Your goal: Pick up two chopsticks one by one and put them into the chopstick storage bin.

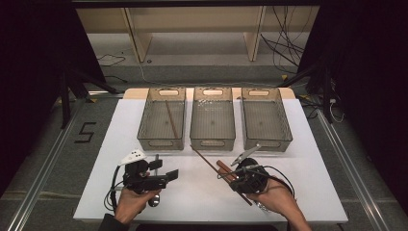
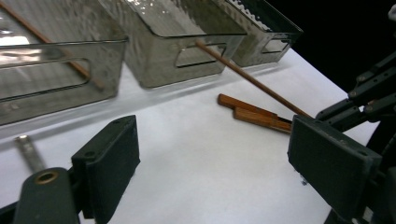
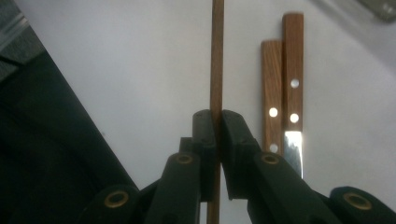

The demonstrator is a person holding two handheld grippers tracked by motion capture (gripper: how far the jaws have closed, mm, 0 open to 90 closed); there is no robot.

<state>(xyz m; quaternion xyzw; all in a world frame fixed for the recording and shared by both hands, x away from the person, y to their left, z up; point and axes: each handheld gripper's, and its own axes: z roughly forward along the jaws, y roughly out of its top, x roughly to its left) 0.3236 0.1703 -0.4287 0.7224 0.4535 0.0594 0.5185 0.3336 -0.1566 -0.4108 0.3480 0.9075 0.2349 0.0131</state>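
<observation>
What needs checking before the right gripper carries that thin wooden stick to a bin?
1. Grip: right gripper shut on thin brown wooden stick. ok.
2. Stick off the white table: far end raised, near end cannot tell.
3. Two wooden-handled knives lie apart from the stick. ok.
4. Left clear plastic bin already holds one matching stick. ok as a target.
5. Left gripper open, apart from the stick's path. ok.
</observation>
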